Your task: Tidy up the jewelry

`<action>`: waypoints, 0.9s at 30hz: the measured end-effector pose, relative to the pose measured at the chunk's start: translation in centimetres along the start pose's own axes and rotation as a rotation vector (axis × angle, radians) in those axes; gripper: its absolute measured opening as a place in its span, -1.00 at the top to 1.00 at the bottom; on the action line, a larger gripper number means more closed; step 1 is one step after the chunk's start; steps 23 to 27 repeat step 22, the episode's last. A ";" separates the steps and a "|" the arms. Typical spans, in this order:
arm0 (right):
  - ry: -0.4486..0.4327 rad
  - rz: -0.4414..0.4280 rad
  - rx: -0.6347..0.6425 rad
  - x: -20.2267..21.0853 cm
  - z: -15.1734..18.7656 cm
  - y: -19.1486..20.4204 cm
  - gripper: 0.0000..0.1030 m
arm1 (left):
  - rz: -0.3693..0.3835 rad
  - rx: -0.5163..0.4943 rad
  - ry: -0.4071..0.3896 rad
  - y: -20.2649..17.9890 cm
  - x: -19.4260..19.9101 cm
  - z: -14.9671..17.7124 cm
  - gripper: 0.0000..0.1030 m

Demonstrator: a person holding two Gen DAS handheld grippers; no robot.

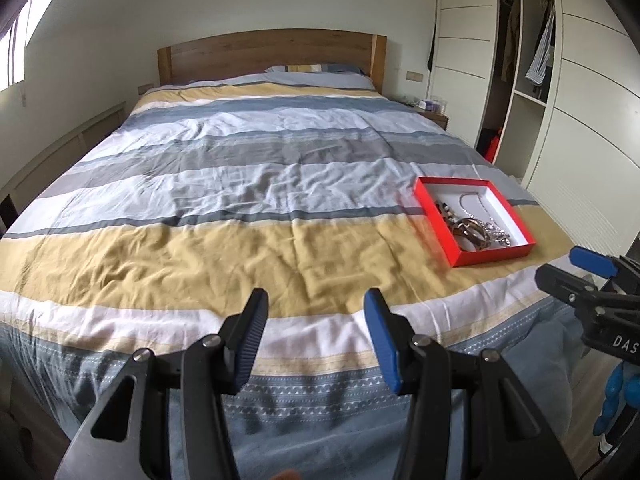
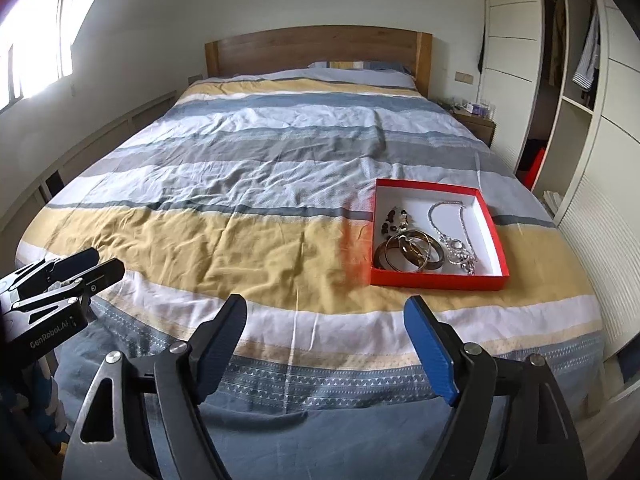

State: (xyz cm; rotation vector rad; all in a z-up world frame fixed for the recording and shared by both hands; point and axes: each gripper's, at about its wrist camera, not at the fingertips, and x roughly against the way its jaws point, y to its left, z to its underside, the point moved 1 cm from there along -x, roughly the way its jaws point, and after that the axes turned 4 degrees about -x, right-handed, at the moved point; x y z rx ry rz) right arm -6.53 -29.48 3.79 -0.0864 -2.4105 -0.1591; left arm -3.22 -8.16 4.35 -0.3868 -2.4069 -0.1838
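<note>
A shallow red box (image 2: 436,278) (image 1: 494,256) with a white inside lies on the striped bedcover near the foot of the bed, on the right. Inside it are bronze bangles (image 2: 410,256) (image 1: 472,230), a dark beaded piece (image 2: 396,220) and a silver necklace (image 2: 454,236) (image 1: 486,216). My right gripper (image 2: 326,308) hangs open over the bed's foot edge, short of the box and to its left, nothing between its fingers. My left gripper (image 1: 316,300) is open too, empty, well left of the box. Each gripper shows at the edge of the other's view.
The bed (image 2: 240,184) has a wooden headboard (image 2: 316,46) and pillows at the far end. A nightstand (image 2: 476,120) with small items stands right of it. An open white wardrobe (image 2: 572,80) with hanging clothes lines the right wall. A window (image 2: 36,52) is on the left.
</note>
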 end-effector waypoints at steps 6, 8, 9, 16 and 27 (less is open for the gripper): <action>-0.031 0.034 -0.013 -0.1 0.8 -0.1 -0.99 | -0.019 0.001 0.000 -0.1 0.1 0.4 -0.16; -0.025 0.039 -0.024 -0.6 1.0 -0.3 -0.99 | -0.014 -0.002 -0.001 -0.2 -0.1 0.5 -0.17; -0.022 0.042 -0.030 -0.8 1.2 -0.5 -0.99 | -0.015 -0.003 -0.001 -0.2 -0.2 0.5 -0.17; 0.005 0.068 -0.067 -2.2 2.2 -1.9 -0.99 | -0.022 -0.004 -0.007 -0.1 -0.6 0.7 -0.19; 0.015 0.090 -0.082 -2.9 2.8 -2.7 -0.99 | -0.017 -0.010 0.003 -0.5 -1.1 1.1 -0.19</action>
